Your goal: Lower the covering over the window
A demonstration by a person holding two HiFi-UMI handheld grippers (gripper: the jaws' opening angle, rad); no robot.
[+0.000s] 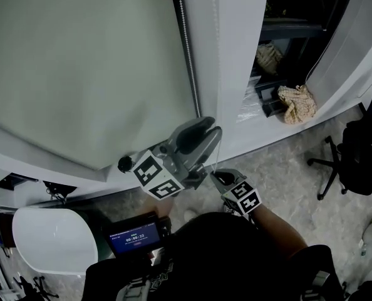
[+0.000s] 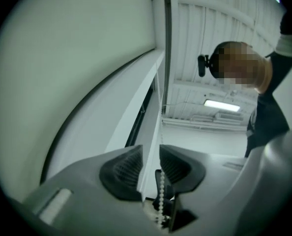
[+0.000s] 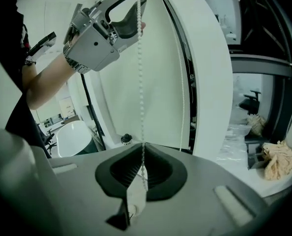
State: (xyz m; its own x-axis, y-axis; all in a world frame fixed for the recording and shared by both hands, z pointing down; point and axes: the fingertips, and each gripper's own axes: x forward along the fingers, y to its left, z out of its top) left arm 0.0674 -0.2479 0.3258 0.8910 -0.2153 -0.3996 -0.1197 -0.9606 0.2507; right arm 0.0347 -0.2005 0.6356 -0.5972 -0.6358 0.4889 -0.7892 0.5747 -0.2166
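White bead chain (image 3: 140,82) clamped in right gripper (image 3: 142,146)

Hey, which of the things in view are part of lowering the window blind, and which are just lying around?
Part of the job:
- roller blind
- bead chain
- right gripper, clamped on the chain
- left gripper, jaws open around the chain higher up

Just lying about:
- office chair
- crumpled cloth
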